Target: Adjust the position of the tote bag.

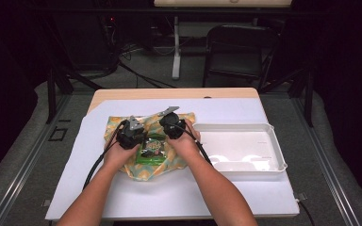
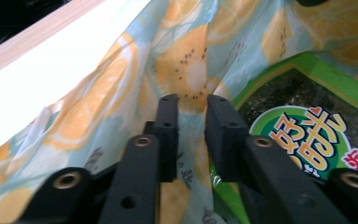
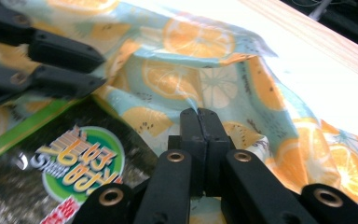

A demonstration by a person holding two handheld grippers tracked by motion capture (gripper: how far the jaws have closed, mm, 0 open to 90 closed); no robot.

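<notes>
Both hands are down at the middle of the table (image 1: 264, 188), working a citrus-print bag (image 1: 162, 167) that lies on the white sheet (image 1: 75, 188) covering it. A green snack packet (image 1: 152, 149) sits on the bag between the two grippers, at about six o'clock from their tips in the high view.

The left gripper (image 2: 193, 100) has its jaws narrow but parted, a fold of the printed fabric standing up in the gap; the pads do not press on it. The packet lies at its three o'clock, just beside the right-hand jaw.

The right gripper (image 3: 199, 112) has its jaws fully together, pinched on the cloth at the bag's edge. From there the packet lies at eight o'clock and the left gripper's jaws come in at ten o'clock.

At three o'clock from the bag, touching its edge or just beside it, sits a white tray (image 1: 275, 141).
</notes>
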